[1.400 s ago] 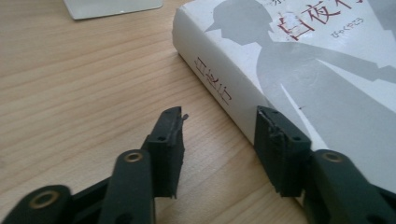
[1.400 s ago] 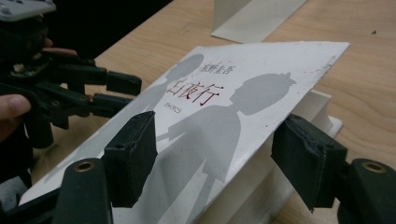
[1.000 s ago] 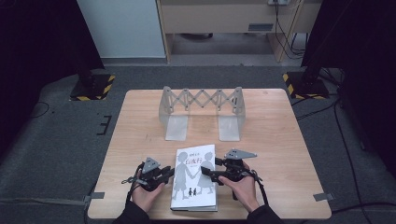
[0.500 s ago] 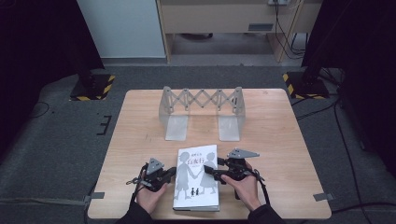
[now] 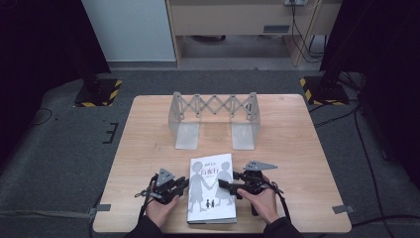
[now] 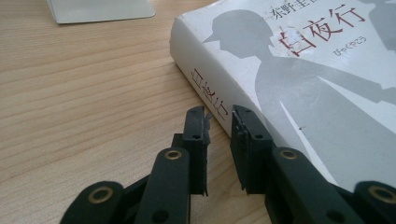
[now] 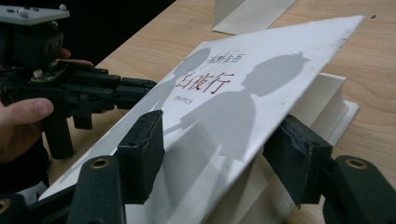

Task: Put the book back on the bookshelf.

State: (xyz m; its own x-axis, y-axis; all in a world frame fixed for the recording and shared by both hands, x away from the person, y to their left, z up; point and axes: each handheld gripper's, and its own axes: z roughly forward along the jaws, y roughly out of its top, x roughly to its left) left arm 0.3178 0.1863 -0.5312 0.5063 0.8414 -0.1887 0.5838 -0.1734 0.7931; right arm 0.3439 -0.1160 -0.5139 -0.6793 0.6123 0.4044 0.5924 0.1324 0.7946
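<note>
White paperback book point(image 5: 212, 189) lies flat near the front edge of the wooden table point(image 5: 297, 139), spine toward the person's left, between the two grippers.

Change vs. 1.0 s and 0.5 s ago: both grippers have closed in on the book's two long sides; earlier they sat a little farther out. Front cover point(image 7: 243, 100) now stands lifted off the page block on the fore-edge side. Judgement: opening the book looks like the step in hand, and it has only just begun.

Right gripper point(image 7: 219, 156): jaws spread wide, one above the raised cover, one below it beside the page edges. No pinch visible; cover passes between them.

Left gripper point(image 6: 218, 140): jaws nearly together, a narrow gap left, tips at the spine's edge, one over the table, one at the cover. Holding nothing that I can see; contact with the spine unclear.

Metal folding bookstand point(image 5: 214, 118) stands empty, well apart toward the far side.
</note>
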